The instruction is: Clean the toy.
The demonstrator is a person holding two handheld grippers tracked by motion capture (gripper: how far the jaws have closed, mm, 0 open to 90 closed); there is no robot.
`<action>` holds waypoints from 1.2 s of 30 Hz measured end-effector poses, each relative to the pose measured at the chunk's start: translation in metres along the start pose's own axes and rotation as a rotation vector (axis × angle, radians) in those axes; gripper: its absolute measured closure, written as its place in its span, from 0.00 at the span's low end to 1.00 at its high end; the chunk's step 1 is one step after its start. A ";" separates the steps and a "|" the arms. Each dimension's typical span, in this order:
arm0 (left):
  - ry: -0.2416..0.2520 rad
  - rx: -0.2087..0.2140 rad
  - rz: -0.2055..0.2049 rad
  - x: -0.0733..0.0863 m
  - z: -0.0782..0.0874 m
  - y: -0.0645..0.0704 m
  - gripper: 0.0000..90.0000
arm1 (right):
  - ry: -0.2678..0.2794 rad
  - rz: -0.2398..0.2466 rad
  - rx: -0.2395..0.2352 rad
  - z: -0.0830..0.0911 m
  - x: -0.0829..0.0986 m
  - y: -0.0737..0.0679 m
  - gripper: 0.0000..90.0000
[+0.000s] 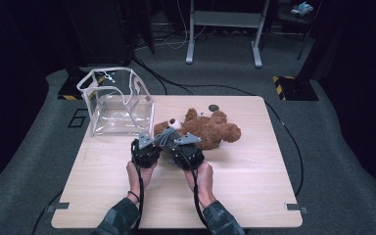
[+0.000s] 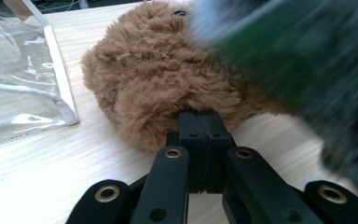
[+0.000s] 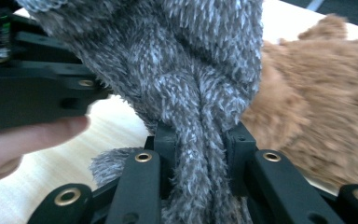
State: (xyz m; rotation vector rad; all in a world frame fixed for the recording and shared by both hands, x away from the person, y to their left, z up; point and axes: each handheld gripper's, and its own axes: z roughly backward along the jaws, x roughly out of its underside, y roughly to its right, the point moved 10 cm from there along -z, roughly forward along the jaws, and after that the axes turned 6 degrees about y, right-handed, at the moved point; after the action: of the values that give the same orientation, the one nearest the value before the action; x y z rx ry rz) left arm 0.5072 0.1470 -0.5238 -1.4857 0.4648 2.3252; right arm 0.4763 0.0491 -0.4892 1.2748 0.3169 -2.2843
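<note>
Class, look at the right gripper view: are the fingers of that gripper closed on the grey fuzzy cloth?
Yes: the right gripper has its fingers pressed on either side of the bunched grey fuzzy cloth that passes between them.

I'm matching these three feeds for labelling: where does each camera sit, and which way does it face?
High view: above the person's side, looking forward and down at the light wooden table; forearms, left gripper, right gripper.
Left gripper view: rides the left gripper, facing the brown plush teddy bear; jaws closed together.
Right gripper view: rides the right gripper, its jaws clamping grey fuzzy knitted cloth.
Shared: the bear.
</note>
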 end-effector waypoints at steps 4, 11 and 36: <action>0.012 -0.033 0.002 -0.004 0.005 -0.005 0.63 | 0.037 -0.007 0.067 0.023 0.000 0.023 0.80; -0.005 -0.021 -0.018 -0.005 -0.004 -0.001 0.57 | 0.085 -0.047 0.075 0.055 0.000 0.041 0.80; 0.006 -0.002 -0.006 -0.004 -0.008 -0.008 0.97 | -0.081 -0.031 0.076 -0.027 0.017 0.017 0.80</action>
State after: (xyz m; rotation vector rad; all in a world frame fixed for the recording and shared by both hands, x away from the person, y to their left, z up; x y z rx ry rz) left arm 0.5190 0.1502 -0.5244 -1.4931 0.4594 2.3176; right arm 0.4971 0.0408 -0.5175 1.2177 0.2247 -2.3870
